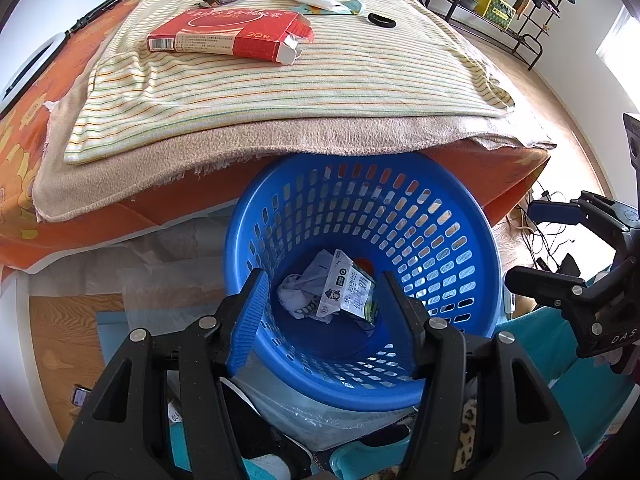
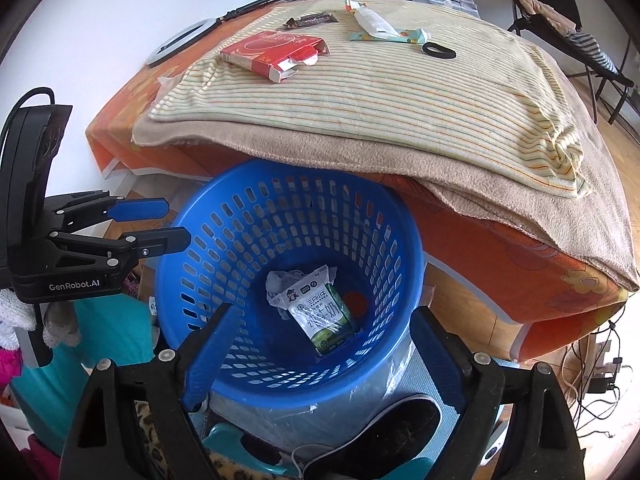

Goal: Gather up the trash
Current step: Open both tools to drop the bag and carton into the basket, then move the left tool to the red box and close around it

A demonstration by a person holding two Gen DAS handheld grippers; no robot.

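Over the basket [image 1: 460, 240], frame centre: both tools, left [image 1: 324, 312] and right [image 2: 320, 344], gape empty. Carton [image 2: 324, 316] already in. Risk: nudging the rim tips it.

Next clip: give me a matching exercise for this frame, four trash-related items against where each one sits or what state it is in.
Items:
1. milk carton
2. red box
3. black ring
4. blue basket

Place or state:
A. on the striped cloth, end flap open
B. on the floor, tucked against the bed's edge
C. lying at the bottom of the basket, beside crumpled paper
D. on the striped cloth, near the teal wrapper

Pairs: 1-C, 2-A, 3-D, 4-B
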